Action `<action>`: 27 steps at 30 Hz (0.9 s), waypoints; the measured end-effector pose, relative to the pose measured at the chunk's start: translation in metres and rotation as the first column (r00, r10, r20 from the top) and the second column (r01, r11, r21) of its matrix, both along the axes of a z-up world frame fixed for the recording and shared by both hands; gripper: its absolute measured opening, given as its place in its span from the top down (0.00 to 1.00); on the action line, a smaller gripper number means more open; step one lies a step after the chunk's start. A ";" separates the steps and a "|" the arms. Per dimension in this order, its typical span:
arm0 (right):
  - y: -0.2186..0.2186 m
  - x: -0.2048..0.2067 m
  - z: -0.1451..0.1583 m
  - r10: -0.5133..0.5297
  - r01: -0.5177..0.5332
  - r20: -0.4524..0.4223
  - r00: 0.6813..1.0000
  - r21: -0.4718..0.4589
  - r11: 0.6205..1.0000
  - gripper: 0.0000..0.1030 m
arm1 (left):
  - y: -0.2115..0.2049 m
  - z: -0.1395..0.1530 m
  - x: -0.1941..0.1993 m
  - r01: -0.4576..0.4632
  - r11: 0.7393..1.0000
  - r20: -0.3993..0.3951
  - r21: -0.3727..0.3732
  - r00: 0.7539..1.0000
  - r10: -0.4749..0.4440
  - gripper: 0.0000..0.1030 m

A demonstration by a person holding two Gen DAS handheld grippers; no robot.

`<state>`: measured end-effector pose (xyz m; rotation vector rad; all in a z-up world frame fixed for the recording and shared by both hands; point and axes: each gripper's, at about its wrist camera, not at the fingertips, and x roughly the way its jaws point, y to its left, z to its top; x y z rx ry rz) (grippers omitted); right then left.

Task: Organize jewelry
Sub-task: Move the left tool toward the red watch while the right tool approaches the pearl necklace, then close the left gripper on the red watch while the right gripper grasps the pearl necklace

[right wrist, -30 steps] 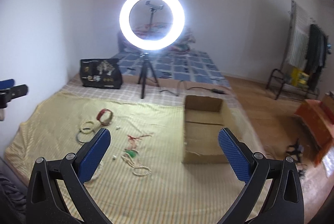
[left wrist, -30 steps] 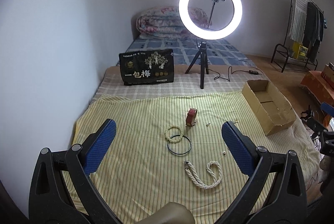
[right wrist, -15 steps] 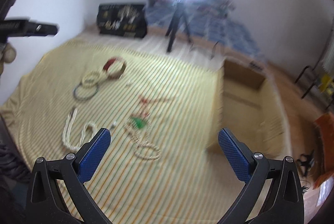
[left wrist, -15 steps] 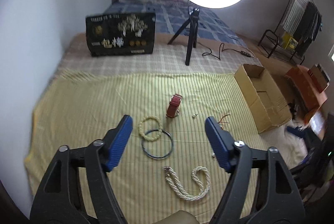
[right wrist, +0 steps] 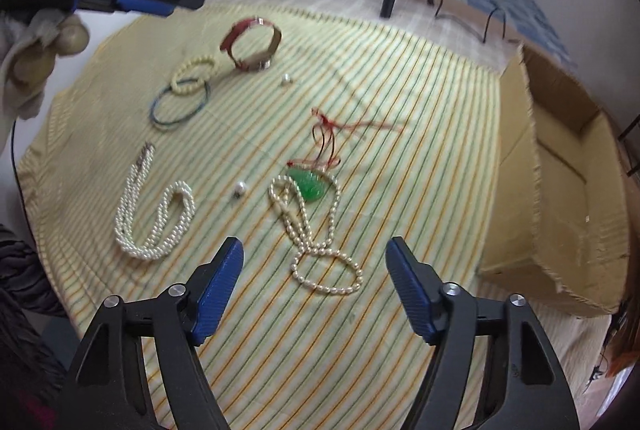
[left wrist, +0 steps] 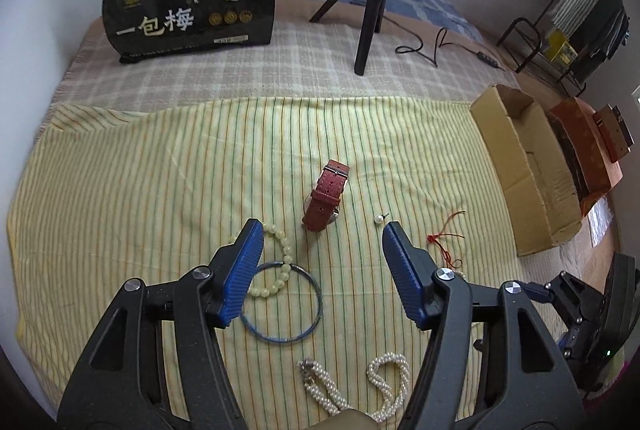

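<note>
Both the left gripper [left wrist: 322, 272] and right gripper [right wrist: 314, 284] have just been narrowing, jaws apart and empty, above the striped cloth [right wrist: 420, 117].

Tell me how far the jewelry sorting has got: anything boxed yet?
Nothing looks done: the cardboard box appears empty. Nothing in hand: the left tongs and right tongs have just been closing partway but grip nothing. Still on the striped cloth: watch, bead bracelet, bangle, pearl strands, jade pendant necklace, loose pearls.
</note>
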<state>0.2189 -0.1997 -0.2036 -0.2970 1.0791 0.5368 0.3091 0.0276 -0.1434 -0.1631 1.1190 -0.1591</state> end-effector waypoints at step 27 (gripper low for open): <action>0.012 0.033 -0.032 0.015 -0.016 -0.093 0.996 -0.017 1.000 0.88 | -0.010 -0.050 0.035 0.009 0.998 -0.075 0.064 0.997 -0.005 0.63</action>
